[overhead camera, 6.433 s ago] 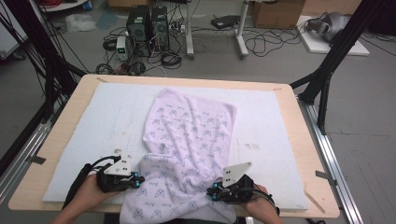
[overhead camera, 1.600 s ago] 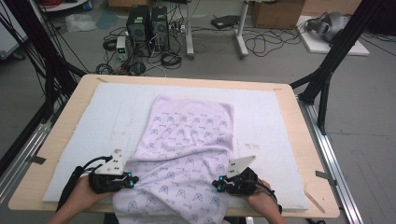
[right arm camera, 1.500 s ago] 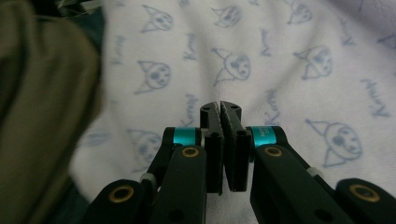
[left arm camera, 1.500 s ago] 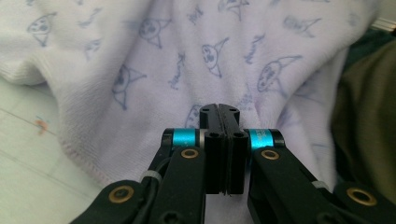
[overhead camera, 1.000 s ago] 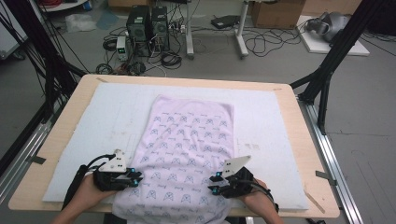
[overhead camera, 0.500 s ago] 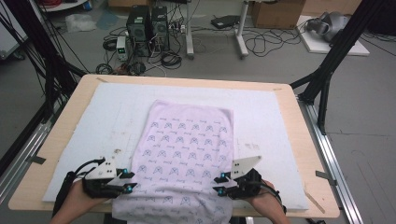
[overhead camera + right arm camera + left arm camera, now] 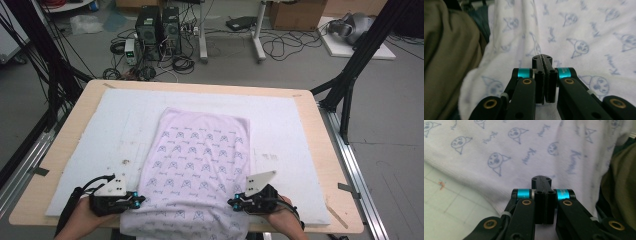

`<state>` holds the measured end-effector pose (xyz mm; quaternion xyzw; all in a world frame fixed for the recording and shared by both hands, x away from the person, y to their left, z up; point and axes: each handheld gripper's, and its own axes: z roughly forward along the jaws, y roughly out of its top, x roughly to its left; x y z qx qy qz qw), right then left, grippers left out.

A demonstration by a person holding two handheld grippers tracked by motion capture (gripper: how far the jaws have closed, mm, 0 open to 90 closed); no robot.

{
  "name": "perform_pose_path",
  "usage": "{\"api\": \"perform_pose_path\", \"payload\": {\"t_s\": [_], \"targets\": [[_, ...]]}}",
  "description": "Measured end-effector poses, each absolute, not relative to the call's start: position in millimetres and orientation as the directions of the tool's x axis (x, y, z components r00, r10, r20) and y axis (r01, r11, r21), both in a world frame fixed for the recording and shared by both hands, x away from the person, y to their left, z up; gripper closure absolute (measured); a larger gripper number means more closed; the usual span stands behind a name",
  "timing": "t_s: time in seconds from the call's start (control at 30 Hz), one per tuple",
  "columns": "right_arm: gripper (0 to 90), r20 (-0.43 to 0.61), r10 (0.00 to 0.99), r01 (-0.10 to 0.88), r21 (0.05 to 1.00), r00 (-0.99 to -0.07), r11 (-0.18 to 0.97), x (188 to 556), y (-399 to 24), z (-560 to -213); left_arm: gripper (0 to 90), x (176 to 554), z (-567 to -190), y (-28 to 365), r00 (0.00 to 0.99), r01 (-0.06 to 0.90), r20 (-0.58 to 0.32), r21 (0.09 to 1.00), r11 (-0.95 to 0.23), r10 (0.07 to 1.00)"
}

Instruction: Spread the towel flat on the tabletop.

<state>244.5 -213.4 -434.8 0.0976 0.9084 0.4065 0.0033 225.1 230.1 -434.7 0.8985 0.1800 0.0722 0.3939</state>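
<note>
Flattening step, I'd say: printed lilac shirt (image 7: 197,170) lies spread on the white mat (image 7: 100,130) in the lower centre of the frame, its near end hanging over the desk (image 7: 320,125) edge. Left gripper (image 7: 134,200) sits at the shirt's lower-left edge, fingers (image 7: 544,195) just closed together, no cloth seen between them. Right gripper (image 7: 234,202) sits on the lower-right part, its fingers (image 7: 545,76) likewise just closed, nothing visibly pinched. Next I'd judge: reopen, take the side edges, begin folding.
</note>
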Motion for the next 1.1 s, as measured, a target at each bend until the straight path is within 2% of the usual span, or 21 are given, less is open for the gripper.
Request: {"api": "perform_pose_path", "payload": {"t_s": [0.07, 0.1, 0.17, 0.2, 0.27, 0.3, 0.37, 0.4, 0.6, 0.63, 0.67, 0.73, 0.83, 1.03, 1.1], "targets": [[76.5, 0.076, 0.198, 0.187, 0.749, -0.977, 0.636, 241.0, -217.9, -430.9, 74.1, 226.9, -434.1, 230.5, 0.919, 0.282, -0.024, 0.736, -0.616, 0.393], [69.5, 0.075, 0.209, 0.194, 0.746, -0.975, 0.637, 240.0, -218.7, -430.7, 69.5, 228.5, -434.9, 228.3, 0.918, 0.289, -0.032, 0.735, -0.613, 0.394], [64.5, 0.073, 0.219, 0.201, 0.734, -0.973, 0.649, 238.7, -217.9, -433.2, 63.6, 231.7, -437.9, 222.0, 0.922, 0.287, -0.031, 0.723, -0.629, 0.386], [61.9, 0.068, 0.22, 0.199, 0.73, -0.973, 0.653, 237.7, -216.7, -435.3, 65.6, 231.3, -439.5, 218.3, 0.924, 0.269, -0.01, 0.726, -0.633, 0.382], [63.4, 0.064, 0.209, 0.192, 0.711, -0.976, 0.677, 236.4, -212.2, -441.0, 78.0, 232.1, -438.9, 217.0, 0.923, 0.27, -0.007, 0.725, -0.634, 0.384], [68.4, 0.043, 0.204, 0.173, 0.712, -0.978, 0.68, 235.7, -210.4, -443.4, 84.1, 232.6, -438.3, 217.2, 0.925, 0.269, -0.008, 0.722, -0.638, 0.381], [82.8, 0.05, 0.203, 0.176, 0.717, -0.978, 0.675, 237.8, -210.1, -443.4, 86.1, 231.7, -438.5, 218.3, 0.925, 0.267, -0.007, 0.722, -0.638, 0.38], [86.4, 0.059, 0.189, 0.173, 0.716, -0.98, 0.676, 239.1, -209.9, -443.2, 86.6, 230.5, -438.8, 219.3, 0.926, 0.271, -0.017, 0.724, -0.634, 0.377], [87.1, 0.112, 0.099, 0.15, 0.736, -0.989, 0.661, 225.2, -213.7, -437.7, 86.8, 205.9, -434.4, 226.6, 0.943, 0.262, -0.054, 0.73, -0.631, 0.329], [84.2, 0.125, 0.087, 0.151, 0.744, -0.988, 0.65, 223.3, -215.2, -435.0, 86.1, 205.0, -432.3, 226.5, 0.943, 0.257, -0.049, 0.737, -0.625, 0.33], [75.4, 0.127, 0.095, 0.158, 0.756, -0.987, 0.635, 223.4, -217.0, -431.8, 83.3, 206.6, -429.6, 226.1, 0.94, 0.258, -0.048, 0.748, -0.611, 0.339], [70.1, 0.137, 0.122, 0.182, 0.778, -0.983, 0.602, 231.3, -220.8, -425.4, 71.5, 218.0, -422.4, 225.3, 0.93, 0.255, -0.026, 0.765, -0.591, 0.367], [62.6, 0.095, 0.207, 0.203, 0.778, -0.974, 0.595, 254.1, -224.3, -418.2, 66.5, 248.0, -410.9, 225.1, 0.9, 0.259, 0.0, 0.803, -0.536, 0.435], [60.6, 0.047, 0.333, 0.247, 0.77, -0.942, 0.588, 300.6, -228.0, -415.3, 71.3, 333.8, -406.0, 224.0, 0.792, 0.353, -0.015, 0.827, -0.438, 0.61], [60.6, 0.027, 0.365, 0.254, 0.767, -0.931, 0.589, 314.9, -228.2, -416.0, 71.6, 362.2, -411.2, 224.0, 0.76, 0.41, -0.069, 0.822, -0.395, 0.646]]}}
